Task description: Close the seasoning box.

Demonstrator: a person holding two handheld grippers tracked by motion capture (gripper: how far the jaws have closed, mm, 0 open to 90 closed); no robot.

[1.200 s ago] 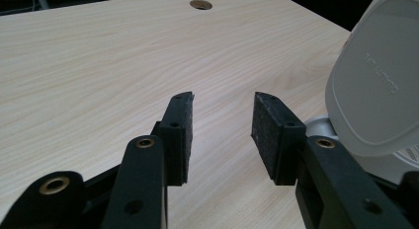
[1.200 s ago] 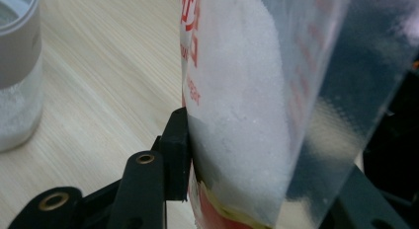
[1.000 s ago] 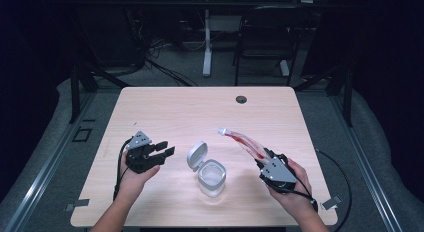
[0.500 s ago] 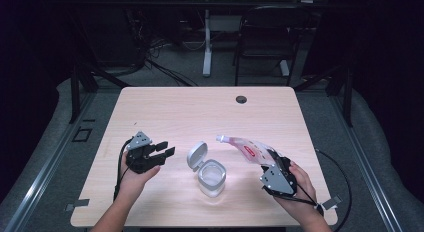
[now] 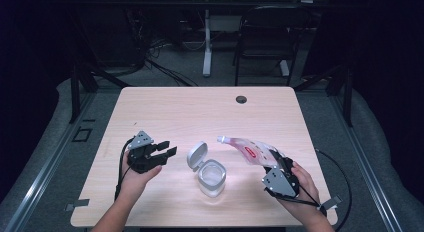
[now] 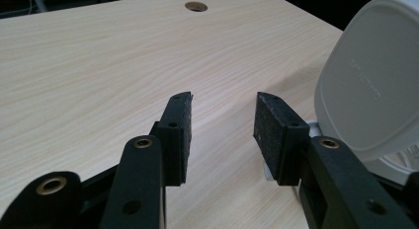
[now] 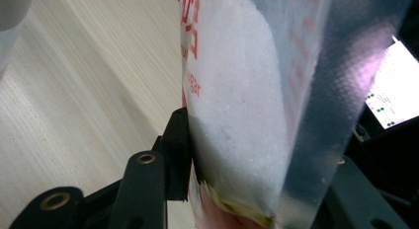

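A clear plastic bag point(image 5: 250, 151) with red print and white granules is clamped in my right gripper point(image 5: 278, 168), tilted left with its open end near the container. In the right gripper view the bag point(image 7: 242, 91) stands between the jaws, white powder inside. A clear container point(image 5: 212, 178) with its white hinged lid point(image 5: 196, 155) swung open stands at the table's front middle. My left gripper point(image 5: 164, 149) hovers open just left of the lid, nothing between its pads point(image 6: 179, 125). The lid point(image 6: 373, 86) rises at the right of the left gripper view.
The wooden table point(image 5: 200, 112) has a cable hole point(image 5: 241, 99) near its far edge. A chair and desk legs stand beyond the table on the dark floor. Cables trail from both grippers off the front edge.
My right gripper has tipped the bag leftward and lowered it, so its open end now reaches toward the container. The left gripper has stayed in place.
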